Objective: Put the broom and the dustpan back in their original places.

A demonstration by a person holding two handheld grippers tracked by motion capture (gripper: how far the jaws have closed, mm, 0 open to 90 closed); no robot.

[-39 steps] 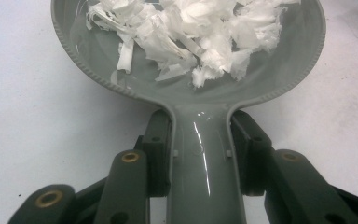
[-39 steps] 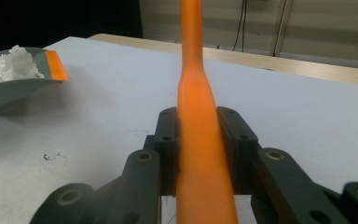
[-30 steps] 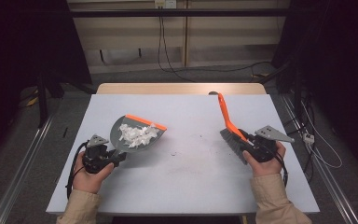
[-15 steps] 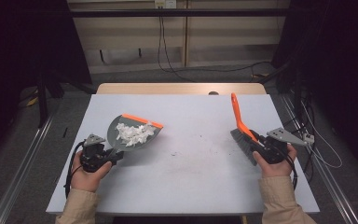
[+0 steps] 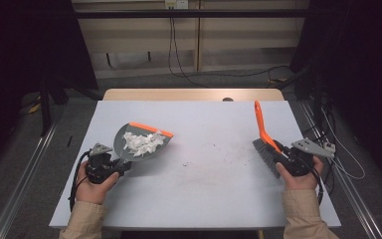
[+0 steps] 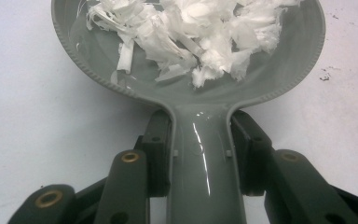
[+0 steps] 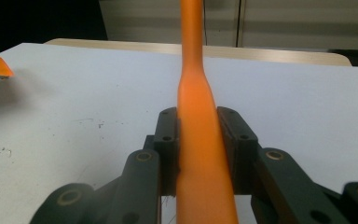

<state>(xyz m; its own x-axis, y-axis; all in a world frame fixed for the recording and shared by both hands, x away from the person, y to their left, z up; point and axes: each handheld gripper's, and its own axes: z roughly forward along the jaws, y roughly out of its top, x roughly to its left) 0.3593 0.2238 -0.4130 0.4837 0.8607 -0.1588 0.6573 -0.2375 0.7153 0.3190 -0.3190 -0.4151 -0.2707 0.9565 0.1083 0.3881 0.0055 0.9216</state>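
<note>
Shreds (image 5: 142,142) are in my dustpan (image 5: 144,144) at nine o'clock, left gripper (image 5: 118,167) clamped on its handle; right gripper (image 5: 281,162) clamps the brush (image 5: 264,139) (three o'clock); only dark specks (image 5: 194,162) remain.

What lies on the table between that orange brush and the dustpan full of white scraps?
Nothing solid. The table between the brush and the dustpan shows just a few dark specks. The scraps lie inside the pan.

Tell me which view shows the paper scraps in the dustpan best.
The left gripper view: the scraps show close up in the dustpan. The high view shows them small, as a white heap. The right gripper view catches just the dustpan's orange edge.
</note>
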